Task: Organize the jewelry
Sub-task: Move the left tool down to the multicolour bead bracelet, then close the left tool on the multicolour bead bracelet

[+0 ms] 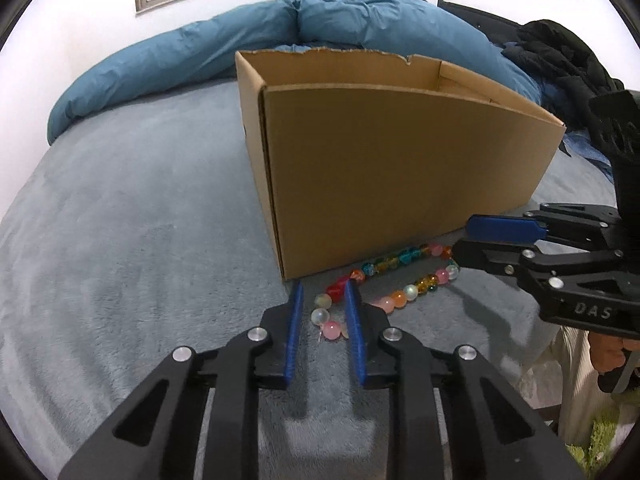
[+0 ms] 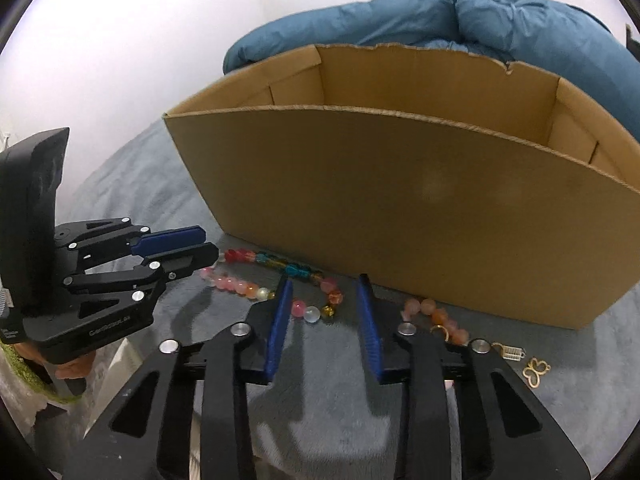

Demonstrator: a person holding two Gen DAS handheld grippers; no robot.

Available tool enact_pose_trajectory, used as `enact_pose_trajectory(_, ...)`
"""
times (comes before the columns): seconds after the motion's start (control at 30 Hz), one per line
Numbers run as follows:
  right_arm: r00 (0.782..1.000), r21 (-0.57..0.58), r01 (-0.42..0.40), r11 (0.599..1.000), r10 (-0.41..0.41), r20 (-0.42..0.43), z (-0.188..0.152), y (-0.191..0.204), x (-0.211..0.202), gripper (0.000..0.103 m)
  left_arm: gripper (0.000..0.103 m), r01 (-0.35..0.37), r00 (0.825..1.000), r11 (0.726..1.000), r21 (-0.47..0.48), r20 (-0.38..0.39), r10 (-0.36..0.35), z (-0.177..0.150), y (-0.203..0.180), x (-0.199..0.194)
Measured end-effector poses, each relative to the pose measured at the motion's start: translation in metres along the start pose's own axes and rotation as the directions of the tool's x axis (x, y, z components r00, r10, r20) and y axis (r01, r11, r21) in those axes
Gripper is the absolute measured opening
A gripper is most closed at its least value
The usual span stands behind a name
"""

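Observation:
A loop of multi-coloured glass beads point(image 1: 390, 260) lies on the grey blanket against the front wall of an open cardboard box point(image 1: 400, 168). My left gripper point(image 1: 324, 292) straddles the loop's left end; white and pink beads sit between its blue pads, which do not touch them, so it is open. My right gripper point(image 2: 325, 284) hovers over the same bead loop point(image 2: 296, 270) at its right end, open, with a few beads in the gap. The other view of each gripper shows the left gripper point(image 2: 210, 245) and the right gripper point(image 1: 464, 240) low over the beads.
The box point(image 2: 400, 200) stands behind the beads, its inside hidden. An orange-pink bead string point(image 2: 440, 316), a gold clasp point(image 2: 512, 354) and a gold butterfly charm point(image 2: 536, 372) lie to the right. A blue duvet point(image 1: 320, 24) and black clothes point(image 1: 560, 52) lie behind.

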State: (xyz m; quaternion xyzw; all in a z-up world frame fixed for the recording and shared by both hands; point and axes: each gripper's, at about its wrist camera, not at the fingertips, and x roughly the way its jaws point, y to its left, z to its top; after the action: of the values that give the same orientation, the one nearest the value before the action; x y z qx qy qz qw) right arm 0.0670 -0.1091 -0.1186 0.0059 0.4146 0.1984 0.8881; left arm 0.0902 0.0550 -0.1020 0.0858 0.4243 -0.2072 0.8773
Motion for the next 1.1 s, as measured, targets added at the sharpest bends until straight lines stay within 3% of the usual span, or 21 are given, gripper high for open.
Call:
enact_pose_trajectory(0.2, 0.998, 0.003, 0.018, 1.0, -0.018, -0.058, 0.004, 0.0, 0.019, 0.025, 0.02, 0.041, 0.998, 0.999, -0.006, -0.047, -0.042, -0.005, 0.003, 0.012)
enact_pose_trajectory(0.47, 0.994, -0.025, 0.046, 0.999, -0.048, -0.101, 0.006, 0.006, 0.032, 0.023, 0.02, 0.038, 0.997, 0.999, 0.001, -0.067, -0.038, -0.006, 0.0, 0.022)
enact_pose_trajectory(0.53, 0.992, -0.035, 0.058, 0.998, -0.061, -0.113, 0.006, 0.009, 0.035, 0.02, 0.02, 0.024, 0.998, 1.0, 0.011, -0.065, -0.024, -0.002, -0.004, 0.025)
enact_pose_trajectory(0.6, 0.99, -0.046, 0.067, 0.997, -0.073, -0.118, 0.009, 0.014, 0.038, 0.01, 0.014, 0.006, 0.998, 1.0, 0.026, -0.058, -0.004, -0.002, -0.008, 0.025)
enact_pose_trajectory(0.7, 0.99, -0.068, 0.088, 0.994, -0.095, -0.104, 0.014, 0.022, 0.04, 0.008, 0.009, -0.012, 0.999, 1.0, 0.025, -0.043, 0.013, 0.001, -0.014, 0.024)
enact_pose_trajectory(1.1, 0.998, -0.039, 0.069, 0.997, -0.069, -0.005, 0.019, 0.036, 0.001, 0.008, 0.009, -0.007, 0.999, 1.0, -0.017, 0.043, 0.008, 0.006, -0.022, -0.025)
